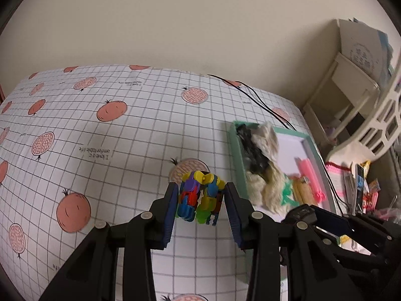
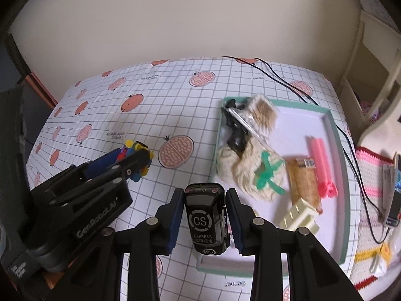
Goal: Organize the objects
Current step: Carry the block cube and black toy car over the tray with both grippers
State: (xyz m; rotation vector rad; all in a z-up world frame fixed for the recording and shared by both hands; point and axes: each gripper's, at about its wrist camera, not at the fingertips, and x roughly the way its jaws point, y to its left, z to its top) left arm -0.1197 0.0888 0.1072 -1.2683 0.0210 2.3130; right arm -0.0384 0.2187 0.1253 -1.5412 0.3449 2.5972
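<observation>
Right gripper is clamped on the black toy car, poised over the green tray edge at 6 o'clock; left gripper pinches the colourful block cluster above the tablecloth; set the car into bare tray floor at 3 o'clock, low before releasing

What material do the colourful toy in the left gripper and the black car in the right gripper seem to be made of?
The colourful toy looks like hard plastic: bright, partly translucent interlocking pieces with a slight gloss. The black car has a glossy shell with sharp reflections and white printed "CS EXPRESS" lettering; it could be painted metal or plastic, the look does not settle it.
</observation>
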